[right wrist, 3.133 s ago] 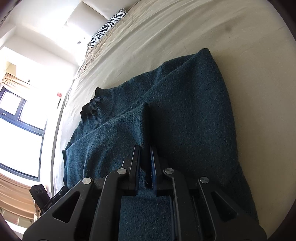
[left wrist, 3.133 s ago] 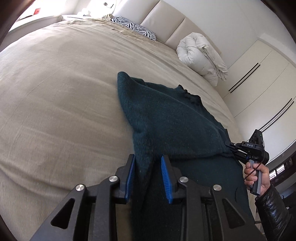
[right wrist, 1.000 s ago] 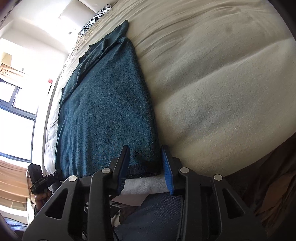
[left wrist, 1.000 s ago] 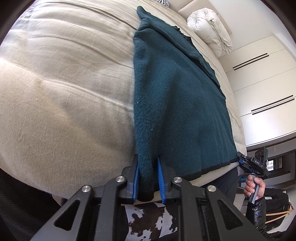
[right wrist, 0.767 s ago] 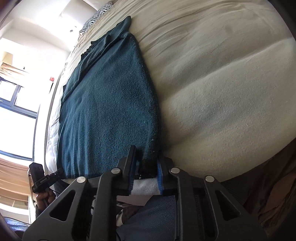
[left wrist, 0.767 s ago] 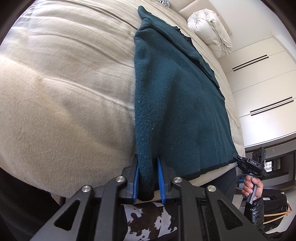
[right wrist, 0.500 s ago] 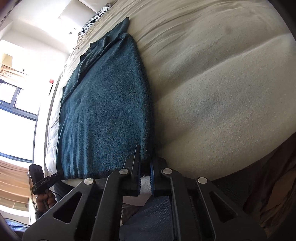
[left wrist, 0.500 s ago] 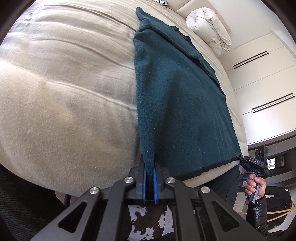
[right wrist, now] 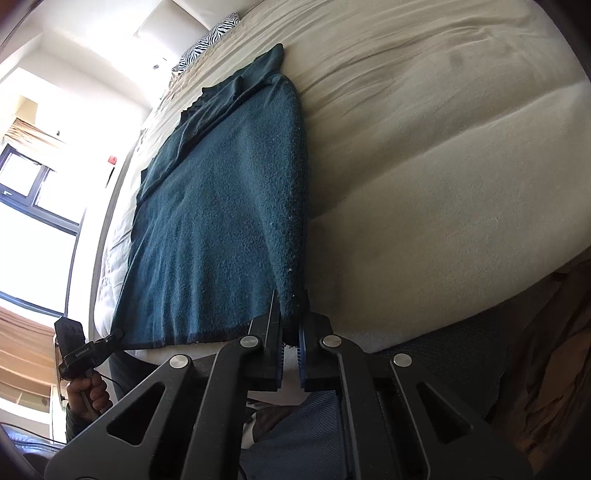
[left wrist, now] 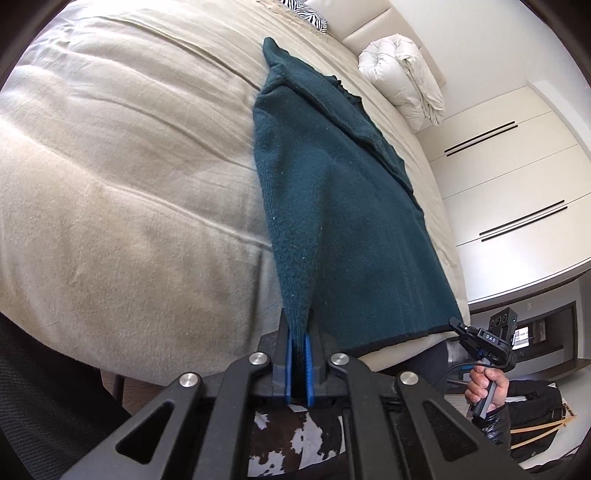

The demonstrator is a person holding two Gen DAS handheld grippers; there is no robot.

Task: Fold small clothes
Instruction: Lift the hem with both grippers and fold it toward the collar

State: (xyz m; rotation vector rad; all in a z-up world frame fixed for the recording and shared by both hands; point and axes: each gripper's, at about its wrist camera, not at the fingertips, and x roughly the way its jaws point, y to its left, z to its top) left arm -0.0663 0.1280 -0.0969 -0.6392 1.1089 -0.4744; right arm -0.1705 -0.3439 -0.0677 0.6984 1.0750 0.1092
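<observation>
The sweater lies lengthwise on the bed, hem overhanging its edge.

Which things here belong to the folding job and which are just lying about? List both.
In the job:
- dark teal knit sweater, spread flat
- left gripper, clamped on one hem corner
- right gripper, clamped on the other
- beige bed cover beneath

Lying about:
- rolled white duvet
- zebra-print pillow

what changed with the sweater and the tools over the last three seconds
The teal sweater was drawn toward the bed's near edge and stretched flat. Both the left tool and right tool opened, then clamped its hem corners. The white duvet stayed put.
</observation>
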